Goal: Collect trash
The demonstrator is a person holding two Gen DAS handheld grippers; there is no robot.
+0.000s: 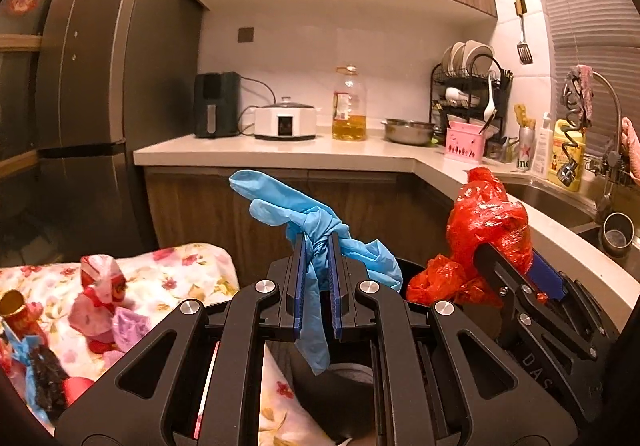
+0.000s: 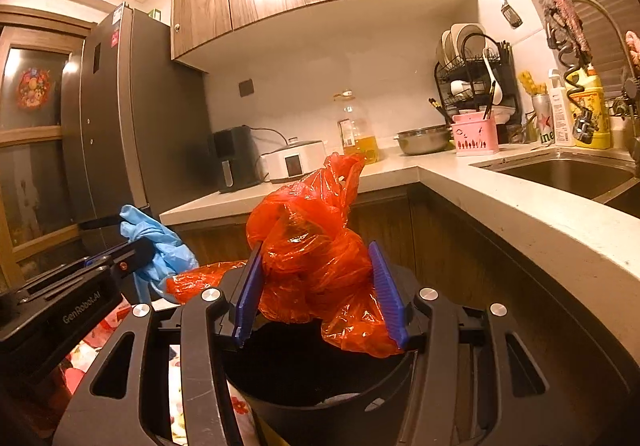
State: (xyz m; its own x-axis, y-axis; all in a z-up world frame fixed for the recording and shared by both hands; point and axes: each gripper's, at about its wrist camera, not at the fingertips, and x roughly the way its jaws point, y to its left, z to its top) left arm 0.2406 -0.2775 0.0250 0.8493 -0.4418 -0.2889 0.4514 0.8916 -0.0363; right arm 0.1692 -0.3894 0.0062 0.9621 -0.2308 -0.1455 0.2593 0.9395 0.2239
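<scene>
My left gripper [image 1: 318, 246] is shut on a crumpled blue glove [image 1: 296, 211], which hangs down between the blue pads over a black bin [image 1: 344, 378]. The glove also shows in the right wrist view [image 2: 154, 242]. My right gripper [image 2: 316, 258] is shut on a crumpled red plastic bag [image 2: 312, 246], held just above the black bin [image 2: 320, 394]. The red bag also shows at the right of the left wrist view [image 1: 486, 230]. More trash, pink and purple wrappers [image 1: 102, 302] and a red tube [image 1: 20, 316], lies on a floral cloth [image 1: 188, 274] to the left.
An L-shaped counter [image 1: 280, 153] runs behind and to the right, with an air fryer [image 1: 216, 105], cooker [image 1: 285, 121], oil bottle [image 1: 349, 105], steel bowl [image 1: 408, 129], dish rack [image 1: 470, 85] and sink [image 2: 568, 173]. A dark fridge [image 1: 104, 65] stands at the left.
</scene>
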